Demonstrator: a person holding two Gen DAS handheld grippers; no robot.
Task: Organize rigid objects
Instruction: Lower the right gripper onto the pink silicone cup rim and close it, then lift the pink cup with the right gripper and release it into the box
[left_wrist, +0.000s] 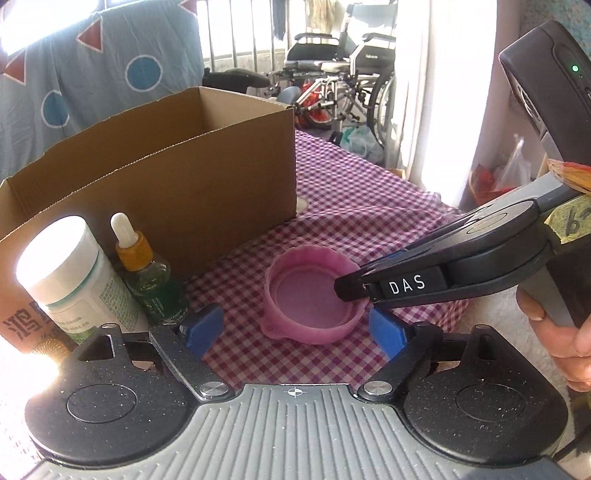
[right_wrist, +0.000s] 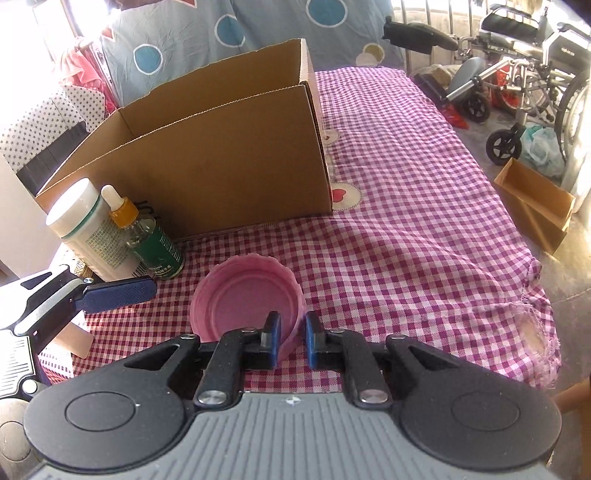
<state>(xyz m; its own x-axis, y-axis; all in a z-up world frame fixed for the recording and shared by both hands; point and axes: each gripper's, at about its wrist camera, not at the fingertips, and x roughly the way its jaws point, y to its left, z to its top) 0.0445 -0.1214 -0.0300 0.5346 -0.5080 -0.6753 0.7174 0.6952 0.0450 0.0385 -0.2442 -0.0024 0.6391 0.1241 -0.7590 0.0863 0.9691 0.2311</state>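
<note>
A pink soft-walled bowl (left_wrist: 310, 299) (right_wrist: 240, 299) sits open side up on the purple checked cloth (right_wrist: 406, 221). My right gripper (right_wrist: 293, 332) is shut on the bowl's near right wall, one pad inside and one outside. In the left wrist view it comes in from the right, with its tip (left_wrist: 351, 288) over the rim. My left gripper (left_wrist: 295, 328) is open, its blue pads (left_wrist: 205, 326) standing on either side of the bowl without pressing it. One of its fingers (right_wrist: 118, 293) shows left of the bowl in the right wrist view.
An open cardboard box (left_wrist: 184, 166) (right_wrist: 221, 158) stands behind the bowl. A white jar (left_wrist: 70, 269) (right_wrist: 85, 225) and a green dropper bottle (left_wrist: 147, 273) (right_wrist: 147, 236) stand at its left end. The cloth is torn (right_wrist: 532, 332) at the right edge. Wheelchairs (right_wrist: 535, 74) and a small box (right_wrist: 535, 206) are on the floor beyond.
</note>
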